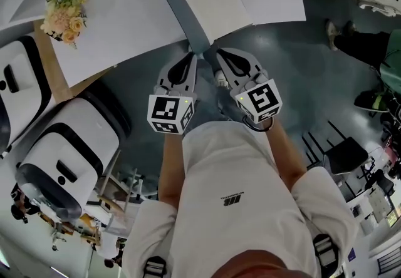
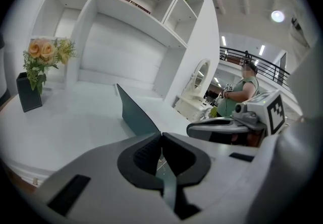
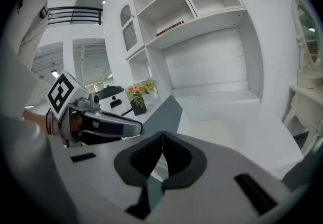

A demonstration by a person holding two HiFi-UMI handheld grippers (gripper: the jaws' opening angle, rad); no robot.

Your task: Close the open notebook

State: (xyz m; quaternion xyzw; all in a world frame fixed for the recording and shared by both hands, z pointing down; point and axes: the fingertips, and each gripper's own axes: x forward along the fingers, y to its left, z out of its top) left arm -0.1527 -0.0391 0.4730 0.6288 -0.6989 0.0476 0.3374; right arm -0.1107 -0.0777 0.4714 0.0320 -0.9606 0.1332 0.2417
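The notebook lies at the white table's [image 1: 125, 26] near edge, its white page [image 1: 216, 1] facing up. Its grey-blue cover [image 1: 187, 20] stands tilted up along the left side, and shows as an upright sheet [image 2: 135, 113] in the left gripper view and as a slanted one [image 3: 164, 112] in the right gripper view. My left gripper [image 1: 190, 56] [image 2: 161, 134] and right gripper [image 1: 219, 54] [image 3: 162, 133] sit side by side at the cover's near end. Both are shut with nothing between the jaws. Whether either touches the cover is hidden.
A bunch of flowers in a black vase [image 1: 62, 4] [image 2: 36, 69] stands at the table's left end. White shelving [image 2: 136, 11] rises behind the table. Two white machines [image 1: 62, 158] stand on the floor to the left. A person [image 2: 242, 94] stands to the right, near a mirrored dresser [image 2: 199, 92].
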